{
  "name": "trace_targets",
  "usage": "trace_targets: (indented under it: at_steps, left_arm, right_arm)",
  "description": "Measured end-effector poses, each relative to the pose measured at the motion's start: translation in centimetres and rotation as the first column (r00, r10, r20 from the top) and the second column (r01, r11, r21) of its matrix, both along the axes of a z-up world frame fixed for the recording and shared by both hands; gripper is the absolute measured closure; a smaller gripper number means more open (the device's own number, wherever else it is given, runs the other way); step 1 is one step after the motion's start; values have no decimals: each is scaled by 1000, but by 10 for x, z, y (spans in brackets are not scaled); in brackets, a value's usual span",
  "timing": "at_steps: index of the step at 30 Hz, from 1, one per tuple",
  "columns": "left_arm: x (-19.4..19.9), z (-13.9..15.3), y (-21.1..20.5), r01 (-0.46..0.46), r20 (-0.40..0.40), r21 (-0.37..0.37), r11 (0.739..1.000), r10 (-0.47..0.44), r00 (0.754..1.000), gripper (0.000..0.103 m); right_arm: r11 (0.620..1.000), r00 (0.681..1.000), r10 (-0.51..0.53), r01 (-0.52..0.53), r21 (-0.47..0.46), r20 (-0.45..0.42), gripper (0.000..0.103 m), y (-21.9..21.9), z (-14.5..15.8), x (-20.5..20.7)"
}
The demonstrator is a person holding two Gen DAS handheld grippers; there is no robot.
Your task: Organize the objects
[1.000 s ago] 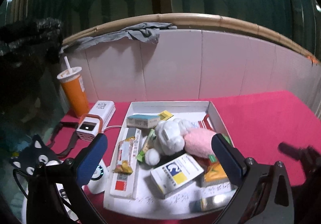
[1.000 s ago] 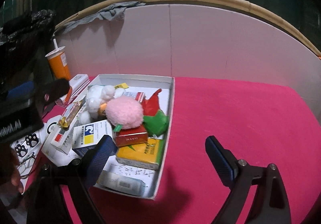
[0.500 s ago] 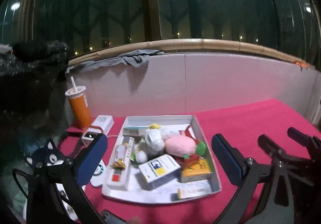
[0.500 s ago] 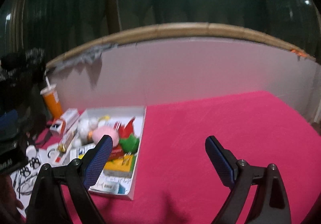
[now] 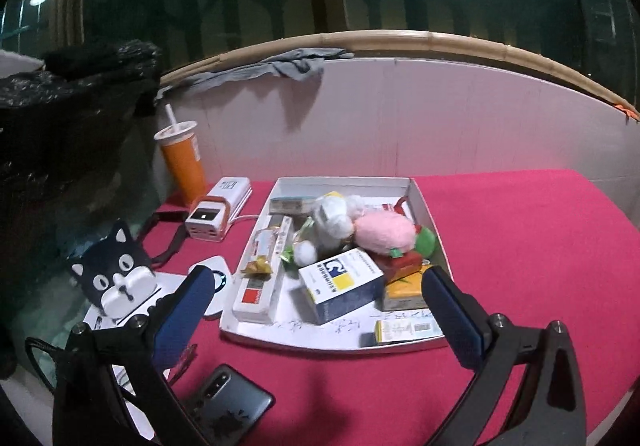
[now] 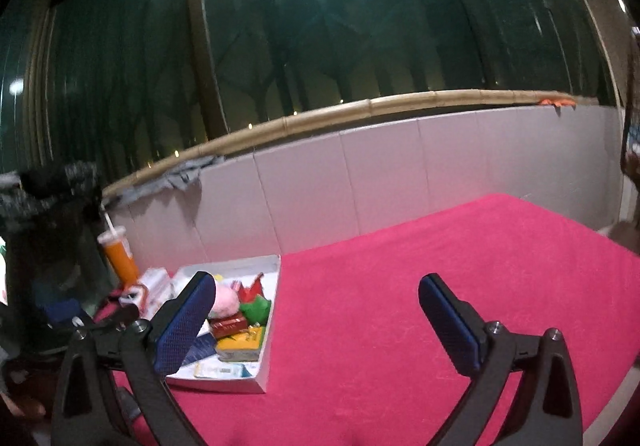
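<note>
A white tray [image 5: 344, 179] on the red cloth holds a pink plush [image 5: 384, 232], a white plush [image 5: 332, 220], a blue, white and yellow box [image 5: 340, 284], a long white and red box [image 5: 262, 270] and several smaller packets. My left gripper [image 5: 316, 278] hangs in front of the tray's near edge, open, with nothing between its blue pads. In the right wrist view the tray [image 6: 274, 310] lies low on the left. My right gripper [image 6: 316, 280] is over bare red cloth to the tray's right; its jaws are opening and hold nothing.
Left of the tray stand an orange cup with a straw [image 5: 182, 162], a white charger block [image 5: 218, 210] and a black-and-white cat-face stand [image 5: 116, 274]. A dark phone [image 5: 228, 402] lies near the front edge. White wall panels [image 5: 440, 118] close the back, with a grey rag [image 5: 288, 66] on the rail.
Both grippers have drawn back from the tray. The right one swung right and upward, so the tray slid to its lower left, and it left the left view. The phone came into view.
</note>
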State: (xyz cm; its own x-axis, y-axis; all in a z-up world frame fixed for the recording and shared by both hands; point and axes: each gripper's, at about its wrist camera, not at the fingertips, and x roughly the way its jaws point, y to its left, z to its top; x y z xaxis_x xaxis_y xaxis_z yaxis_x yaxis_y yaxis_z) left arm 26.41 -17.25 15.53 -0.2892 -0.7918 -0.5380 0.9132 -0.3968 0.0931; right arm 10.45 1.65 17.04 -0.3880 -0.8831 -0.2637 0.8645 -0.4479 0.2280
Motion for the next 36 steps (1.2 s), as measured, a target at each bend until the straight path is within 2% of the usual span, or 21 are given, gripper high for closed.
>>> trace_targets:
  at_steps: [6, 13, 36]
  left_arm:
    - [2, -4, -1, -4, -15, 34, 999, 4, 1000, 0]
    - [-2, -10, -2, 26, -18, 66, 997, -25, 1000, 0]
    - [-7, -20, -2, 48, -3, 107, 993, -48, 999, 0]
  right_arm:
    - [1000, 999, 6, -6, 11, -38, 0, 5, -2, 9]
    - [999, 1000, -20, 19, 33, 8, 0, 2, -5, 0]
    - [996, 1000, -26, 25, 86, 16, 0, -2, -14, -5]
